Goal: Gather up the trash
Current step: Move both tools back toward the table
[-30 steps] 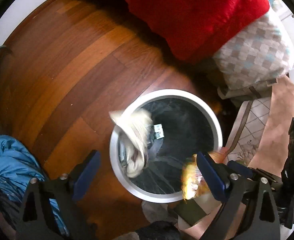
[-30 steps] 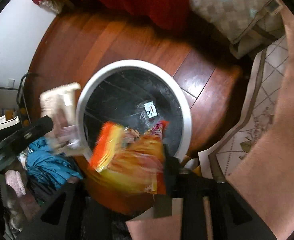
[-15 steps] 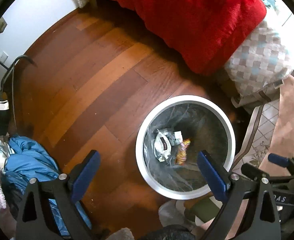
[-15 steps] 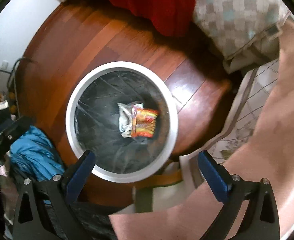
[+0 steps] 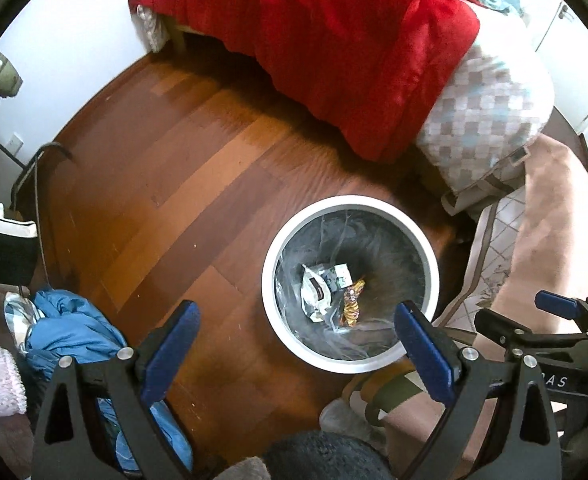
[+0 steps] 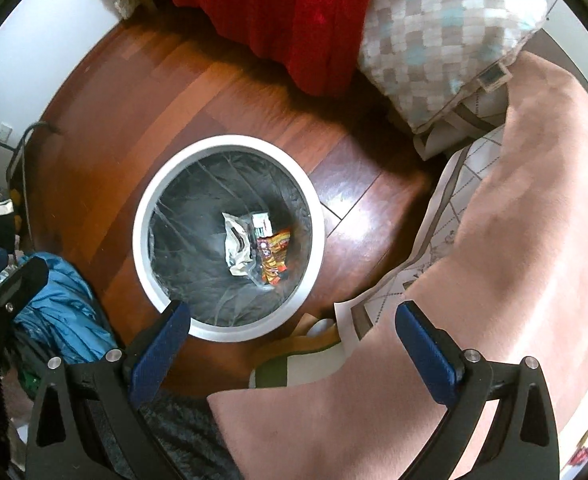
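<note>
Below, at lower centre of the left wrist view, a white-rimmed trash bin [image 5: 350, 284] stands on the wooden floor [image 5: 182, 200], lined with a dark plastic bag. At its bottom lie a crumpled silver-white wrapper [image 5: 314, 292] and, touching it on the right, an orange-yellow snack packet [image 5: 352, 304]; a small white printed scrap [image 5: 342, 271] sits just above them. The left gripper [image 5: 294, 336] hangs above the floor and the bin's near rim with its blue-padded fingers [image 5: 174, 344] spread wide and nothing between them.

From the right wrist view the same bin [image 6: 230, 236] sits left of centre, the silver wrapper [image 6: 238, 248] and the orange packet [image 6: 274, 258] side by side inside. The right gripper [image 6: 290, 344] is likewise spread apart and holds nothing; its left finger [image 6: 162, 348] overlaps the bin's lower rim in the frame, while its right finger lies over a pinkish blurred surface [image 6: 514, 260] filling the right side of the picture.

A red blanket [image 5: 334, 40] drapes from the upper part of the frame, with a checked pillow [image 5: 486, 108] to its right. Blue fabric [image 5: 66, 332] is heaped at the lower left, and a patterned rug [image 5: 490, 264] edges the bin on the right.
</note>
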A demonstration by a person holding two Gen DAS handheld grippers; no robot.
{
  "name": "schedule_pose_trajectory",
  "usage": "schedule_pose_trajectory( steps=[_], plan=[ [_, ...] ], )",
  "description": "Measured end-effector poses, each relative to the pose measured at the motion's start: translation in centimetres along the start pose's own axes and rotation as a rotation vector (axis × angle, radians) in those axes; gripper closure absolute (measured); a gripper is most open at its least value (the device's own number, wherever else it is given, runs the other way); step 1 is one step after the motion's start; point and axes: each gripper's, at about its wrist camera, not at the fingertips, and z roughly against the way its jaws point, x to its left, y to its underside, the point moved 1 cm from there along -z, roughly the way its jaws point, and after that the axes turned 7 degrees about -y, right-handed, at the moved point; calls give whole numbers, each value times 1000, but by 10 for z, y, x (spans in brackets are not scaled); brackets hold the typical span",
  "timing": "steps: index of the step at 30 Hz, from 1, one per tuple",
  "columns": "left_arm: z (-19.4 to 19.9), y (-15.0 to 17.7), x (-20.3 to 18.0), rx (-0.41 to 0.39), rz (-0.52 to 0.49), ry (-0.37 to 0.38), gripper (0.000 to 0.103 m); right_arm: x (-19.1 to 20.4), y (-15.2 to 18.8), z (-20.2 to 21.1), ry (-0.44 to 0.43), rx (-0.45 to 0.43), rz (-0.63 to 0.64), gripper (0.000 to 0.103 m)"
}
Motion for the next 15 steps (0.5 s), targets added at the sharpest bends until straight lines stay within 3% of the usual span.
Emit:
schedule_pose_trajectory(
  steps=[15],
  plan=[
    [105,21,-2,-169,-7,28,4,15,48,115,-60,-215,9,0]
  ],
)
